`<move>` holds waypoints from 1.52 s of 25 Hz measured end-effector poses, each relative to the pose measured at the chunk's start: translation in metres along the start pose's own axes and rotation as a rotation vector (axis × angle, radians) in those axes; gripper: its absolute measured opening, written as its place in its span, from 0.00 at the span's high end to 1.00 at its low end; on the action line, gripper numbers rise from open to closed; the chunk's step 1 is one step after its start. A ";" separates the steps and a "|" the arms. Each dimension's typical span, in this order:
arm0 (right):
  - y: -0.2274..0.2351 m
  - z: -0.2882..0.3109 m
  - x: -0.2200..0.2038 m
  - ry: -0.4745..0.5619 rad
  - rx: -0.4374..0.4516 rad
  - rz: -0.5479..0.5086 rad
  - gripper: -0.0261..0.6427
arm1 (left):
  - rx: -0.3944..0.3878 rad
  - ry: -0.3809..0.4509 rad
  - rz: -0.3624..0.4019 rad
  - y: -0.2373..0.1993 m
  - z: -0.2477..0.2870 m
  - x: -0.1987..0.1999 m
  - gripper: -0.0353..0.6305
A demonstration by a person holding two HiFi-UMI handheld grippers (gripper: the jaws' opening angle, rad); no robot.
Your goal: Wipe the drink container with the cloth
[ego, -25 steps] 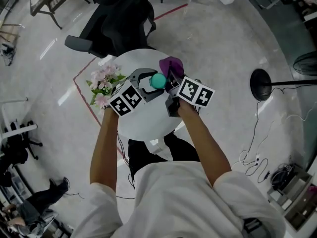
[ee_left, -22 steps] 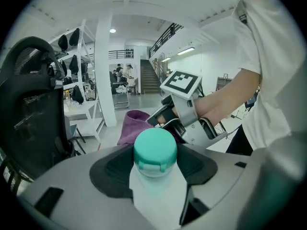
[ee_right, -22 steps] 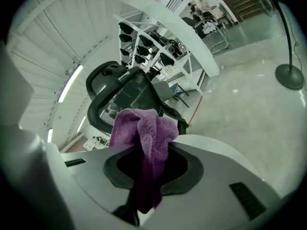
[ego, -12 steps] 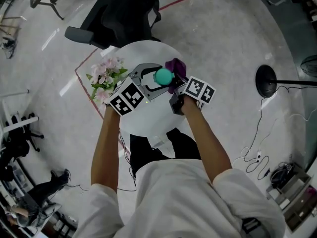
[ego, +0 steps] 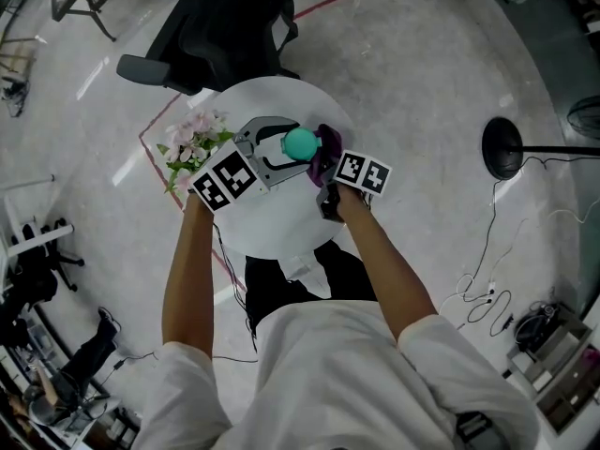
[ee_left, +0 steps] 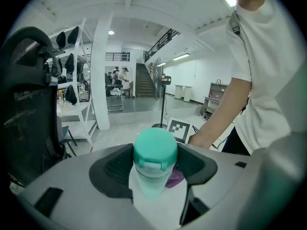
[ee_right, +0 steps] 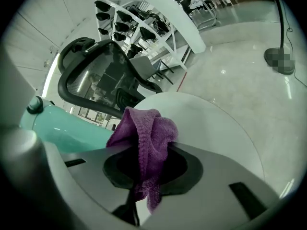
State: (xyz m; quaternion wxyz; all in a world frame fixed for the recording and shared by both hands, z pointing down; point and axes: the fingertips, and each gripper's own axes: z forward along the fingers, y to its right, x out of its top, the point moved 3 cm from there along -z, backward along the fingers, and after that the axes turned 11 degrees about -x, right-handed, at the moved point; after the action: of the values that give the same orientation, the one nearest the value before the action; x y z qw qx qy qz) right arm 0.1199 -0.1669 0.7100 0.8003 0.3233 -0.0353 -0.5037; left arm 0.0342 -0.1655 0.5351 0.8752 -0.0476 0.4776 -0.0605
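A teal drink bottle (ego: 300, 143) with a rounded cap (ee_left: 155, 150) is held tipped over the white round table (ego: 281, 218). My left gripper (ego: 284, 148) is shut on it, one dark pad on each side of the neck (ee_left: 154, 164). My right gripper (ego: 323, 164) is shut on a purple cloth (ego: 328, 145), which bunches out between its jaws (ee_right: 146, 164). The cloth (ee_right: 144, 131) lies against the bottle's side (ee_right: 62, 126). From the left gripper view, a bit of cloth (ee_left: 175, 177) shows behind the bottle.
A bunch of pink flowers (ego: 192, 145) lies at the table's left edge. A black office chair (ego: 220, 26) stands just beyond the table. A lamp base (ego: 502, 148) and cables lie on the floor to the right. Red tape marks the floor.
The cloth has come down from beyond the bottle's cap to its right side. Both grippers have shifted slightly left, the bottle still gripped.
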 end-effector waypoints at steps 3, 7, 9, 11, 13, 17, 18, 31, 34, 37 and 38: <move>0.000 -0.001 0.001 -0.015 -0.005 0.000 0.82 | -0.055 0.008 0.043 0.000 -0.001 0.000 0.51; 0.003 -0.030 0.008 0.006 0.027 -0.016 0.82 | -0.148 -0.013 0.060 0.002 0.001 -0.003 0.50; 0.011 -0.052 0.013 0.024 0.040 -0.022 0.82 | -0.135 -0.008 0.002 0.000 0.002 -0.004 0.41; 0.020 -0.077 0.018 0.044 0.048 -0.029 0.82 | -0.041 0.058 -0.068 0.000 -0.003 0.000 0.38; 0.028 -0.103 0.025 0.076 0.048 -0.034 0.82 | 0.134 0.157 -0.168 0.000 -0.013 0.002 0.37; 0.031 -0.142 0.040 0.139 0.068 -0.055 0.82 | 0.480 0.312 -0.447 0.016 -0.016 -0.005 0.37; 0.028 -0.149 0.043 0.151 0.076 -0.073 0.82 | 0.540 0.327 -0.503 0.023 -0.013 -0.008 0.37; -0.016 -0.206 0.058 0.276 0.126 -0.216 0.82 | 0.996 0.251 -0.735 0.016 0.006 0.010 0.36; -0.019 -0.210 0.060 0.279 0.134 -0.221 0.82 | 1.017 0.197 -0.702 0.017 0.007 0.007 0.36; -0.019 -0.212 0.063 0.283 0.135 -0.222 0.82 | 1.010 0.169 -0.668 0.019 0.007 0.003 0.42; -0.020 -0.211 0.064 0.283 0.137 -0.219 0.82 | 1.002 0.168 -0.661 0.019 0.007 0.002 0.42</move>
State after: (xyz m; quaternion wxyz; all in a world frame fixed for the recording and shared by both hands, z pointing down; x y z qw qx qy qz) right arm 0.2159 -0.1242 0.5155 0.7138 0.4467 0.0786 -0.5337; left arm 0.0421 -0.1466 0.5339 0.6852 0.2293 0.4186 -0.5501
